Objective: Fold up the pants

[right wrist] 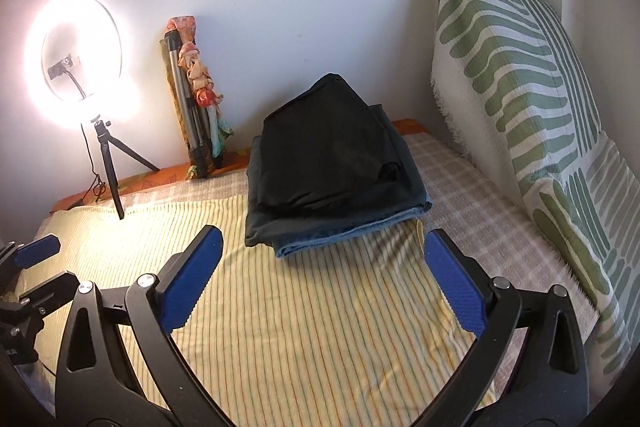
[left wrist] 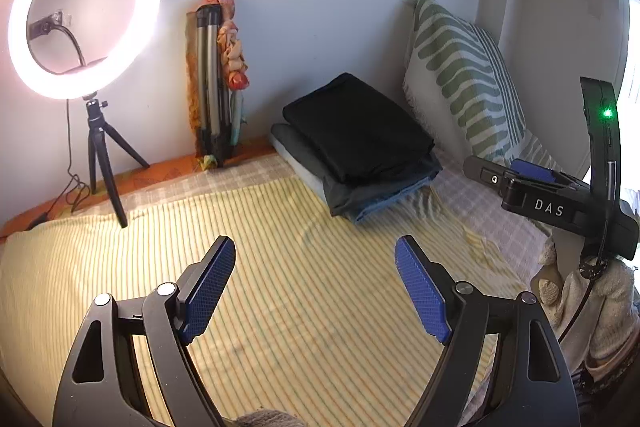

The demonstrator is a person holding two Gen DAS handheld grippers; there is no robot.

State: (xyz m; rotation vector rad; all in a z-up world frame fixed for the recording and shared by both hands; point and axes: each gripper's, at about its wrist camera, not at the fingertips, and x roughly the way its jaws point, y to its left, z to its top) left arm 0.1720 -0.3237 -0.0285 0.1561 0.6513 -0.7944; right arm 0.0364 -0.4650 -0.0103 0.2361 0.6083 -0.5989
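A stack of folded pants (left wrist: 360,151) (right wrist: 332,163) lies at the back of the bed, black pair on top, dark grey and blue denim beneath. My left gripper (left wrist: 316,251) stands open above the yellow striped sheet (left wrist: 280,267), with nothing between its blue pads. My right gripper (right wrist: 324,243) is open too, just short of the stack's near edge and not touching it. In the left wrist view the right gripper's body (left wrist: 560,203) shows at the right edge; the left gripper's blue fingertip (right wrist: 40,247) shows at the left edge of the right wrist view.
A lit ring light on a small tripod (left wrist: 84,11) (right wrist: 80,55) stands at the back left, its cable trailing on the bed. A folded tripod wrapped in patterned cloth (left wrist: 218,79) leans on the wall. Green-striped pillows (right wrist: 520,99) line the right side.
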